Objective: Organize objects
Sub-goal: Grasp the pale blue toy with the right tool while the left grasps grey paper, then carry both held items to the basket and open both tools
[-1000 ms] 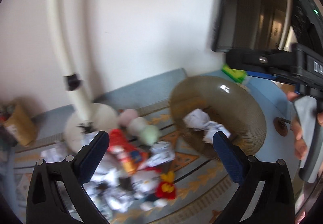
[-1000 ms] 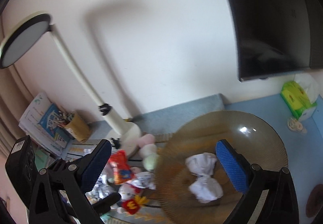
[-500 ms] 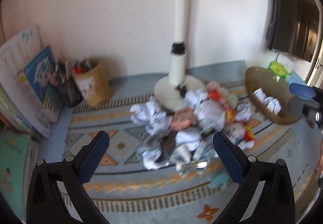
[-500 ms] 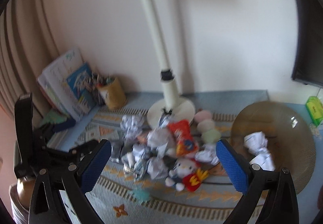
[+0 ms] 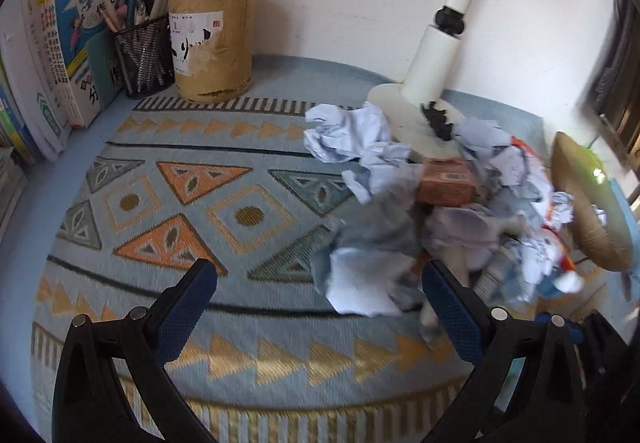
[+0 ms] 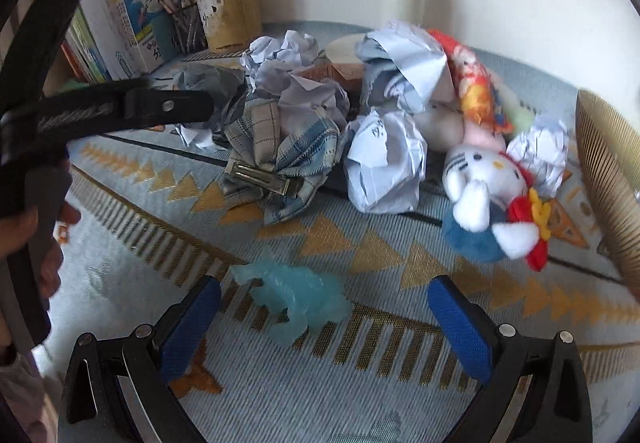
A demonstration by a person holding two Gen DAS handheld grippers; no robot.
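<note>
A heap of crumpled paper balls (image 6: 384, 163) lies on the patterned mat (image 6: 360, 251), mixed with a plaid hair bow with a metal clip (image 6: 280, 147), a red snack packet (image 6: 472, 83) and a white cat plush (image 6: 488, 187). A pale blue jelly-like toy (image 6: 296, 299) rests just ahead of my open right gripper (image 6: 324, 319). My left gripper (image 5: 316, 307) is open, low over the mat, its right finger beside a paper ball (image 5: 360, 283). A small brown box (image 5: 446, 181) sits in the heap. The left gripper's black body (image 6: 100, 111) shows at the right wrist view's left edge.
A woven brown bowl (image 5: 588, 203) stands at the right. A white lamp base and post (image 5: 424, 83) rise behind the heap. A tan pen cup (image 5: 212, 43), a black mesh pen holder (image 5: 146, 55) and upright books (image 5: 80, 31) line the back left wall.
Both grippers have swung left and dropped down close to the mat and heap. The bowl has slid to the right edge of both views. Both stay open.
</note>
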